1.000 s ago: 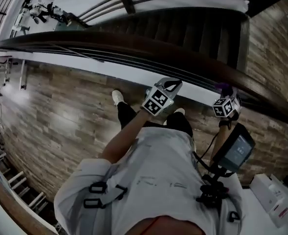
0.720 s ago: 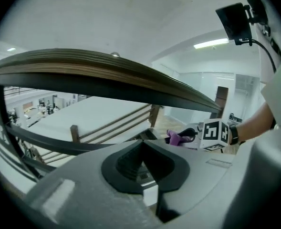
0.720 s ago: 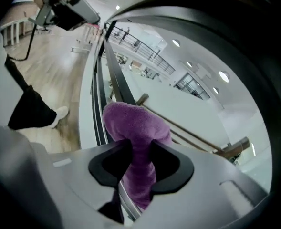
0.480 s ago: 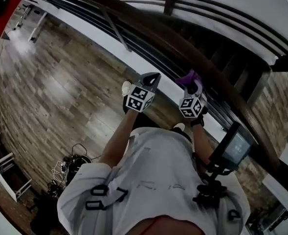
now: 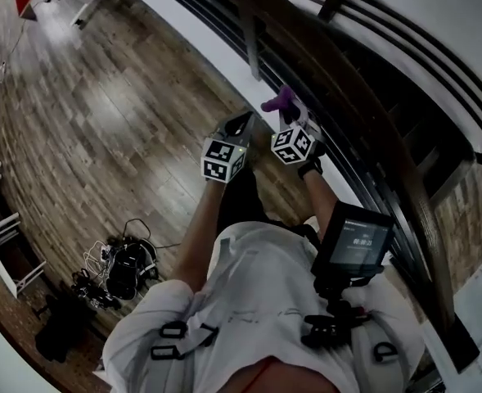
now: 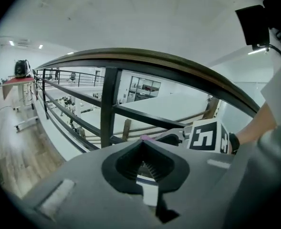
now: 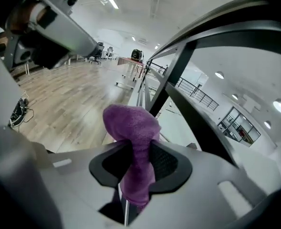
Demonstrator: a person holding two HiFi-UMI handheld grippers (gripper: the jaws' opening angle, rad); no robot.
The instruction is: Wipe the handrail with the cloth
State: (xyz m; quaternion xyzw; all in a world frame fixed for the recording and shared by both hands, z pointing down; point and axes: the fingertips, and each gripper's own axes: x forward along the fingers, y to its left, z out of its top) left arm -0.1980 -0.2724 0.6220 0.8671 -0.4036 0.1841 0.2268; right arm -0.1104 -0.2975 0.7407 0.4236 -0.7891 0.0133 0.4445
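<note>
- Both grippers have swung along the railing since the earlier frames. The handrail (image 6: 145,56), which lay across the top of the head view, now runs slantwise down its right side.
- Our right gripper (image 7: 138,161) has just been closing its jaws. They now pinch the purple cloth (image 7: 133,125), which bulges past the tips in a lump.
- That cloth sits level with the dark bars (image 6: 145,117) under the handrail, not on the wood itself.
- Our left gripper (image 6: 145,163) has its jaws drawn together with nothing between them, and it hangs just beside the right one.
- We judge the wipe not yet begun, because the cloth must first rise to the top of the handrail.
- Only a narrow waist of the cloth is pinched, so we think dragging along the wood could tug it free. It might then drop on the far side of the railing, out of reach.
- We also think the lump is small. If we press at a poor angle, the hard jaw tips rather than the cloth could scrape the handrail.
- The upright post (image 6: 109,104) and the bars stand close to our path, and the loose end could snag on them.
- With the left gripper so near, we could knock the two together as we sweep.
- The wooden floor (image 5: 118,113), a heap of cables (image 5: 118,264) and the small screen (image 5: 353,240) at our chest lie around us. None of them blocks the handrail.
</note>
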